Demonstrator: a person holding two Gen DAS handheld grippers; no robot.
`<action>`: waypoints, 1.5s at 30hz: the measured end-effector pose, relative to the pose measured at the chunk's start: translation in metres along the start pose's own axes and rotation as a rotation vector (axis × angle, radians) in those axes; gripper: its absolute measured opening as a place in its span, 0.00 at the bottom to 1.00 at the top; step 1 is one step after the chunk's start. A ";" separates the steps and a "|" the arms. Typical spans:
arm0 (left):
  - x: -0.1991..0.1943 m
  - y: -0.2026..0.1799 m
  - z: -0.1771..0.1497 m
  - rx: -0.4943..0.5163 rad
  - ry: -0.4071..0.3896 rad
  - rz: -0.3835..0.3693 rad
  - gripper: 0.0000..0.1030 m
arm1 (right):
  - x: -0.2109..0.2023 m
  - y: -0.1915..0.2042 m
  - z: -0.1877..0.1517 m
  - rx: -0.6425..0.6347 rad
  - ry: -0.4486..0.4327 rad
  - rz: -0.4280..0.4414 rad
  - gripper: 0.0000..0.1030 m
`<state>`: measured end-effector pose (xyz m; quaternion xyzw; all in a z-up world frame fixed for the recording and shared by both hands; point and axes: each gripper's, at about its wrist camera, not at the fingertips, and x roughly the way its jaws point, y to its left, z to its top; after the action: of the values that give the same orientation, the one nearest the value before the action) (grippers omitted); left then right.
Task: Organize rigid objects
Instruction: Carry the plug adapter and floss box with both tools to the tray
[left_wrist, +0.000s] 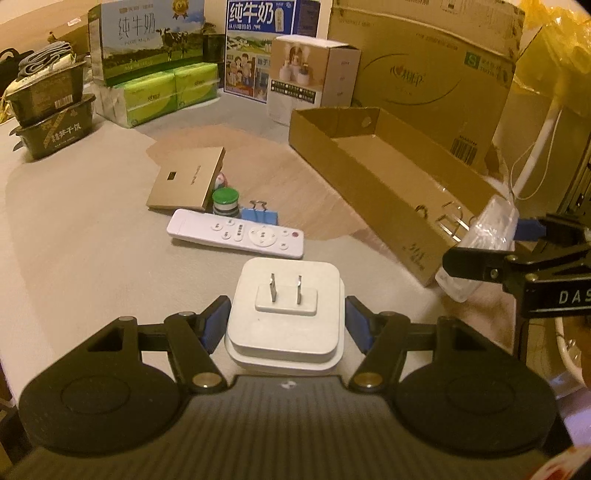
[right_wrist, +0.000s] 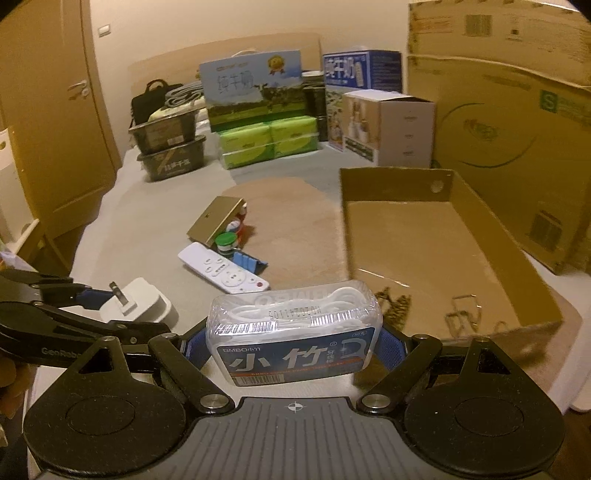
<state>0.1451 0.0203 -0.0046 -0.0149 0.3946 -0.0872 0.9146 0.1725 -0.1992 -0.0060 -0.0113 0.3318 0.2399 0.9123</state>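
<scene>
Left wrist view: left gripper (left_wrist: 286, 319) fingers clamp white plug adapter (left_wrist: 284, 314), prongs up, above surface (left_wrist: 74, 240). Ahead: white remote (left_wrist: 236, 233), blue binder clip (left_wrist: 260, 216), green-capped bottle (left_wrist: 225, 201), tan flat box (left_wrist: 188, 179). Open cardboard tray (left_wrist: 376, 173) to right.

Right wrist view: right gripper (right_wrist: 295, 341) fingers grip clear floss-pick box (right_wrist: 295, 325) near tray's front edge; metal clips (right_wrist: 463, 312) inside tray. Adapter at lower left.
</scene>
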 end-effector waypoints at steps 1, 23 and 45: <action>-0.003 -0.004 0.001 0.002 -0.004 0.000 0.62 | -0.004 -0.002 -0.001 0.006 -0.003 -0.005 0.84; 0.014 -0.097 0.080 0.028 -0.087 -0.102 0.62 | -0.040 -0.098 0.027 0.072 -0.027 -0.198 0.84; 0.121 -0.114 0.145 0.084 -0.034 -0.101 0.62 | 0.045 -0.178 0.062 0.001 0.049 -0.207 0.84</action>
<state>0.3147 -0.1189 0.0194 0.0022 0.3737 -0.1493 0.9154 0.3188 -0.3260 -0.0093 -0.0509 0.3512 0.1438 0.9238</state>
